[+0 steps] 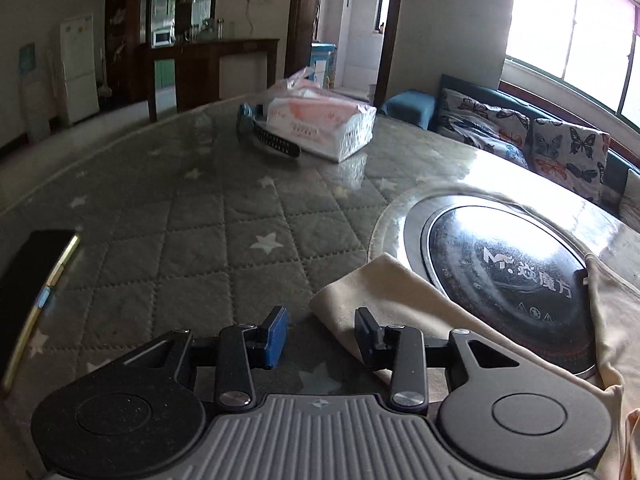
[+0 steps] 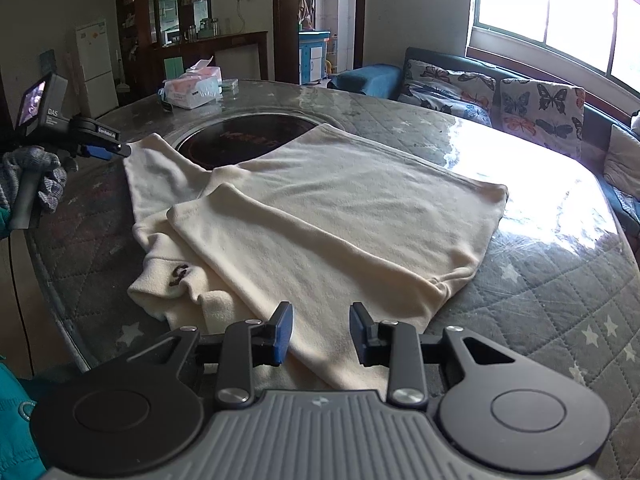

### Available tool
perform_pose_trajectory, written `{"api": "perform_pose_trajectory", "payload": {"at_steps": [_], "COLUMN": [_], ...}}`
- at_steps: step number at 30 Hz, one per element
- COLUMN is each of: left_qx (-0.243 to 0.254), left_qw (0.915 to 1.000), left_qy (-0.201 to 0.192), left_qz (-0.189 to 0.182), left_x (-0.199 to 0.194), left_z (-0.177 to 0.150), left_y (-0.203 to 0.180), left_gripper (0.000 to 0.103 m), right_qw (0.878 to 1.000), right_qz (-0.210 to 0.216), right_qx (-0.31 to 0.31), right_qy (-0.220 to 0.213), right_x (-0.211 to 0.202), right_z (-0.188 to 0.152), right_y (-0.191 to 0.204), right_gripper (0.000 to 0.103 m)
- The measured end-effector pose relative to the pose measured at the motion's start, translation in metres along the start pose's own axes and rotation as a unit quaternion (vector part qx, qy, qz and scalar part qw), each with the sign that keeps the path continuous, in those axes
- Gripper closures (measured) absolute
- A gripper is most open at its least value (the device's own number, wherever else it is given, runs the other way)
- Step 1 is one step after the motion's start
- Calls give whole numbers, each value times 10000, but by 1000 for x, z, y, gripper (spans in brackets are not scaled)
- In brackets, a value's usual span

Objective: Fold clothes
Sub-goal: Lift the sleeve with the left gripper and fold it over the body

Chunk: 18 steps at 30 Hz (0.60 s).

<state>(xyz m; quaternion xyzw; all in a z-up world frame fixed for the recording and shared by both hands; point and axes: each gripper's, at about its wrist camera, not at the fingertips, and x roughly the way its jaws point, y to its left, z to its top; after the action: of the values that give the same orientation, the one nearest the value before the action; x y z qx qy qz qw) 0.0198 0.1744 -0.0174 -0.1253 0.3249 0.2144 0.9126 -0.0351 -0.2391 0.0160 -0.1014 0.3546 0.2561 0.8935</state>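
— So where does it stand, from where you are?

— Nearest us, the right gripper point(image 2: 321, 334) hovers over the near edge of the cream garment point(image 2: 320, 216), jaws apart, blue pads clear of the cloth, nothing held. The folded-in sleeve runs right between the fingers.

— And the left one?

— The left gripper point(image 2: 106, 150) is out at the table's left edge, carried by a gloved hand point(image 2: 44, 180). From its own camera its jaws are released too, with only a cloth corner point(image 1: 360, 300) lying just beyond the right finger. Not gripped.

— The garment itself?

— Spread flat on the round quilted table point(image 2: 560, 280), its far part draped over the inset hotplate point(image 2: 240, 140) in the middle. One sleeve is already laid across the body; the collar end with the dark mark sits toward the near left.

— What makes the next fold go well, you think?

— I'd say both pairs of jaws should take matching corners at the same edge, pinch all the layers, then lift evenly so the folded sleeve doesn't slide out. Smooth the crease afterward.

— Anything in the way?

— Further back, a tissue pack point(image 2: 192, 88) sits near the far left edge, well apart from the cloth. Beyond that, only the sofa with butterfly cushions point(image 2: 540, 108).
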Motion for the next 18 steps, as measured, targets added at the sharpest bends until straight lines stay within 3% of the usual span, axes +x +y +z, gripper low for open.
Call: {"api": "perform_pose_trajectory", "payload": {"at_steps": [3,5,8,13,18], "left_qx": [14,46,101,100,318], "left_qw": [10000,9999,9996,9961,9823], "left_qy": [-17,-30,-93,-377,-786], "left_qz": [-77,-163,-264,-795,-1669], "left_x": [2,3,3,-26,-78], "left_z": [0,-1,0,6,15], "left_y": [0,-1,-4,-15,-50], "left_gripper": [67,84,96,98,98], "right_qw": [10000,10000,10000,9998,9993], "right_qz": [-3,-2,-5,-40,-77], "right_qx": [14,30,44,105,208], "right_qy": [-20,-34,-62,-157,-285], "right_x": [0,0,-1,-7,-12], "right_z": [1,1,0,-1,-3], "right_y": [1,1,2,1,-2], "right_gripper": [72,72,72,72,72]}}
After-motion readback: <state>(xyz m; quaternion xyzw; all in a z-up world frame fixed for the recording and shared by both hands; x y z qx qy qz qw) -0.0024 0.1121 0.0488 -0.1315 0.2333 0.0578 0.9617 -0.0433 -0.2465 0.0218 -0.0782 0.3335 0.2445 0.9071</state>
